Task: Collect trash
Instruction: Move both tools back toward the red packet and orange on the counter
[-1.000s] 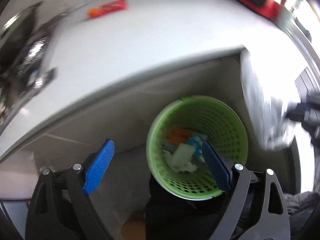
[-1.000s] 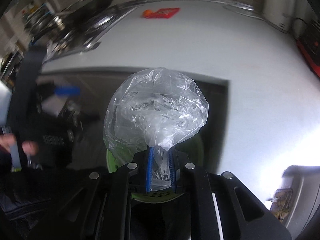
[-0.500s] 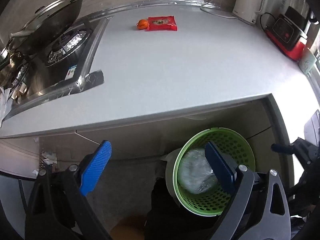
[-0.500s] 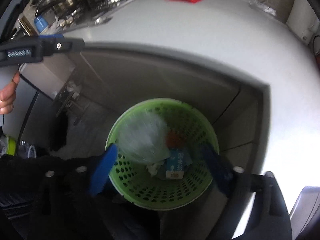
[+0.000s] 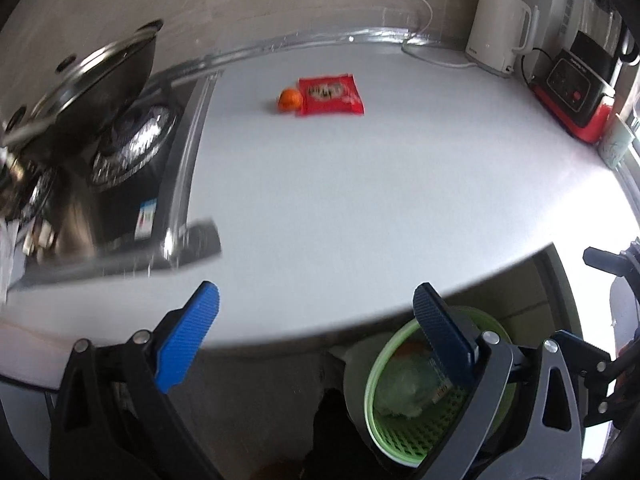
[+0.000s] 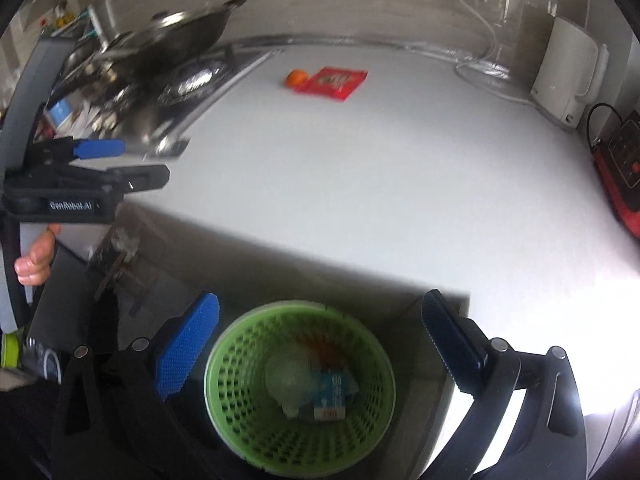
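grippers first. right gripper (image 6: 320, 342): jaws opening, nearly at full spread, nothing between the pads; it hangs above the green basket (image 6: 240, 432). left gripper (image 5: 316, 344): jaws likewise opening, wide apart and empty, pointed down over the front edge of the white counter (image 5: 380, 208), with the basket low to its right.

step in hand: judged as the interval between a deposit and the next pickup, since neither gripper holds anything and trash lies in the basket.

next move: probably a reach to the far side of the counter, where a red snack wrapper (image 5: 331, 95) lies flat, touching a small orange object (image 5: 290, 99). a flat wrapper calls for a low approach, one pad sliding under an edge. whether the orange object is trash cannot be told.

containers: the basket stands on the floor below the counter edge. it holds a crumpled clear plastic bag (image 6: 288, 376), a blue-and-white carton (image 6: 334, 394) beside it, and an orange scrap (image 6: 326, 354) behind. fill level appears low.
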Tool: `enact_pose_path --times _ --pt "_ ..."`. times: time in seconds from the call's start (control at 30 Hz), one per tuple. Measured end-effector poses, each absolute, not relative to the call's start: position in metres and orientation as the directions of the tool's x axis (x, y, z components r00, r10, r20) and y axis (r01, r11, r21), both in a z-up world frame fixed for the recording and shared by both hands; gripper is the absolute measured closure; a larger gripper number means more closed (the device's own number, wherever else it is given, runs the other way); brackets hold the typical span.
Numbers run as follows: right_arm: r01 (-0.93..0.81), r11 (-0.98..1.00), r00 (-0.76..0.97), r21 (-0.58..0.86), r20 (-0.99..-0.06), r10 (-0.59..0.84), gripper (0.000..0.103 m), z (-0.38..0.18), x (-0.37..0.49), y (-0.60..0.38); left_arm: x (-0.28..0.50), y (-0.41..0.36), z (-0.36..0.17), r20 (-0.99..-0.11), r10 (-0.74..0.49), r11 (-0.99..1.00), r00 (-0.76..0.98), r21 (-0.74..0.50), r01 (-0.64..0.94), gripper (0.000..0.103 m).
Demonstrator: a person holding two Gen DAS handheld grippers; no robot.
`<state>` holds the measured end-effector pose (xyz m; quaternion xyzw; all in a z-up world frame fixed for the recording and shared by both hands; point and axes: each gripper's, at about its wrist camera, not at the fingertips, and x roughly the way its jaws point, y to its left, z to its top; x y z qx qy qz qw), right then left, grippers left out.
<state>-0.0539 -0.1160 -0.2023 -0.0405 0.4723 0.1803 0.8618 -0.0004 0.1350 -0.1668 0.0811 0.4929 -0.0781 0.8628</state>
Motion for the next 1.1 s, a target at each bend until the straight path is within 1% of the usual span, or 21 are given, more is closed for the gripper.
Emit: enact_pose_path --times 0.17,0.33,0.47,0.67,0.73,0.8,0.93,1.0,1.1 --pt "-0.305 0.946 0.519 0.112 -0.813 0.264 0.002 -0.195 -0.010 -0.106 0.055 0.141 -0.167 -0.847 -0.065 0.971 0.527 0.067 0.228 0.010" --pt "-0.245 0.964 0.538 0.105 -0.812 0.225 0.002 -0.194 0.034 -0.097 0.116 0.147 -0.172 -0.832 -0.083 0.971 0.549 0.057 0.234 0.010" --pt "-0.182 0.976 0.546 0.118 -0.813 0.200 0.002 -0.197 0.072 -0.096 0.167 0.149 -0.184 -0.828 -0.103 0.973 0.552 0.031 0.228 0.010" --pt "-0.128 0.984 0.545 0.125 -0.820 0.175 0.002 -0.208 0.113 -0.090 0.223 0.145 -0.205 -0.825 -0.122 0.972 0.552 0.015 0.236 0.010" --pt "-0.119 0.984 0.544 0.132 -0.820 0.175 0.002 -0.212 0.125 -0.088 0.241 0.145 -0.214 -0.828 -0.124 0.972 0.546 0.009 0.234 0.014" --pt "-0.103 0.986 0.542 0.135 -0.823 0.169 0.002 -0.217 0.141 -0.084 0.253 0.146 -0.222 -0.836 -0.139 0.972 0.531 -0.011 0.237 0.021" --pt "-0.081 0.987 0.542 0.139 -0.825 0.161 0.002 -0.225 0.165 -0.078 0.270 0.149 -0.234 -0.844 -0.167 0.970 0.510 -0.049 0.237 0.028" --pt "-0.074 0.987 0.544 0.143 -0.824 0.160 0.002 -0.227 0.173 -0.076 0.275 0.149 -0.238 -0.848 -0.172 0.968 0.501 -0.052 0.244 0.035" --pt "-0.067 0.987 0.541 0.149 -0.826 0.161 0.002 -0.230 0.183 -0.073 0.280 0.147 -0.245 -0.855 -0.180 0.964 0.487 -0.056 0.259 0.037"
